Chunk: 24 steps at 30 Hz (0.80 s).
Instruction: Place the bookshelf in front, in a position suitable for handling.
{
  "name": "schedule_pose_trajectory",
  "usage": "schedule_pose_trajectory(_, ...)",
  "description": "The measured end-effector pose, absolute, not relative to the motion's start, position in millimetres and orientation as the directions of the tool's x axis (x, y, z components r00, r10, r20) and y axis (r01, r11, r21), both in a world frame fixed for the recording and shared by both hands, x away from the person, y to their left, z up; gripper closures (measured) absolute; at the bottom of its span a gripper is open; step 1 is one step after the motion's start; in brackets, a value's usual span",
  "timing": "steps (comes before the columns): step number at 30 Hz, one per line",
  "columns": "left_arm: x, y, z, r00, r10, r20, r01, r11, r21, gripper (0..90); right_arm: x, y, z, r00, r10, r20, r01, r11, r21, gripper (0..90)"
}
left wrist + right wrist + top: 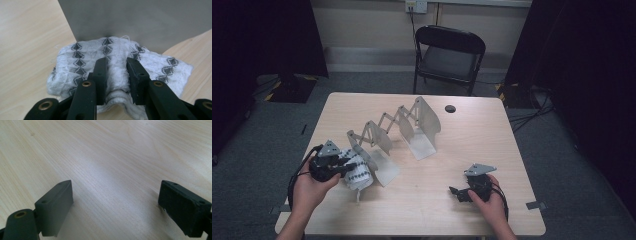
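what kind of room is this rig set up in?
Probably a lab or studio bay used for recording, not a home: a bare wooden table on grey carpet, dark curtains at both sides, a black folding chair against a plain wall with a socket, and cables on the floor.

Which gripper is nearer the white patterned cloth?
Left. The left gripper is clamped on the cloth by the metal rack; the right gripper sits open over bare table, well apart.
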<state>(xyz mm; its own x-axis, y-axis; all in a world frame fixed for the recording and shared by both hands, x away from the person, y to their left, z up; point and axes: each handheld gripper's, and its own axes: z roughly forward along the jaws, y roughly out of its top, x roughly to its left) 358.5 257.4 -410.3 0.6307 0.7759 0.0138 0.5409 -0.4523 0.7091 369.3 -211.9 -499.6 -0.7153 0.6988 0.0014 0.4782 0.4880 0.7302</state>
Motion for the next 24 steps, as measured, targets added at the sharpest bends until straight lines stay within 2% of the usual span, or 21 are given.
schedule_pose_trajectory(11,358,247,-461,0.633,0.774,-0.026,0.593,-0.463,0.659,70.4,369,-212,-500,-0.715,0.699,0.001,0.479,0.489,0.729,12.0)
schedule_pose_trajectory(24,356,244,-473,0.637,0.770,-0.029,0.605,-0.477,0.637,70.2,369,-212,-500,-0.715,0.699,0.001,0.478,0.488,0.730,12.0)
